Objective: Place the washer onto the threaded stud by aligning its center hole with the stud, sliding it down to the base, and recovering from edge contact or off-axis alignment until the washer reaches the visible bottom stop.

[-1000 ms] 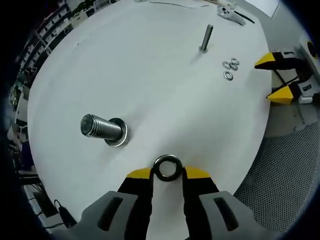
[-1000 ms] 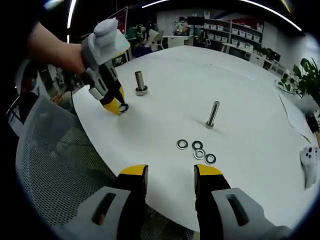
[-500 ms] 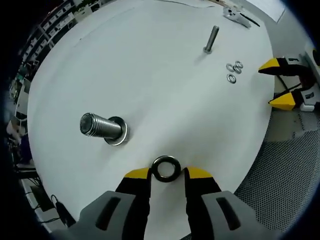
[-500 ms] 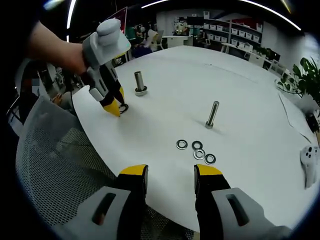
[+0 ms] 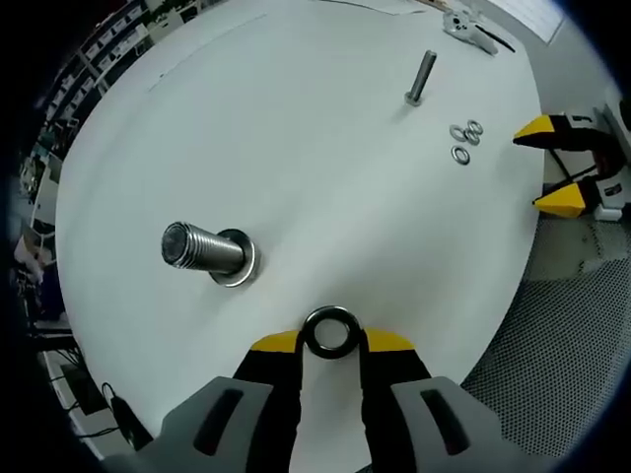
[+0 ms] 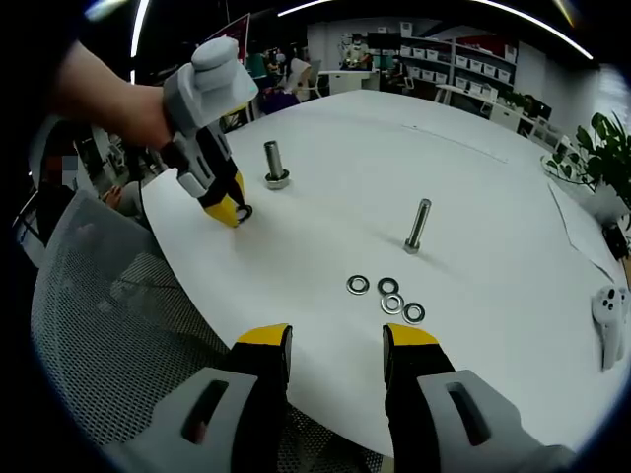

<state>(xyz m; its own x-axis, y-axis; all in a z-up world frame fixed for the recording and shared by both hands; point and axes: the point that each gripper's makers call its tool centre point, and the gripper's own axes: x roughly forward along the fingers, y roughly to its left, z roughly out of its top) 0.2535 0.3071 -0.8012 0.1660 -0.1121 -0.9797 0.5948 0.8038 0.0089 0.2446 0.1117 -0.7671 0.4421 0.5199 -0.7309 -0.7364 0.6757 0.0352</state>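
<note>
Little moved: left tool (image 5: pixel 330 340) still grips washer (image 5: pixel 329 332) beside stud (image 5: pixel 202 249).

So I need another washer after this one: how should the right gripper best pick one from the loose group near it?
Probably take the nearest washer, the one set apart from the other washers. It lies flat on the white table, so come from above with the right gripper, its jaws open, and close across the outer rim, as the left gripper holds its dark washer.

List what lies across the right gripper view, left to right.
Left tongs holding a washer → thick threaded stud → loose washers → slim bolt → white controller at the table's far right.
</note>
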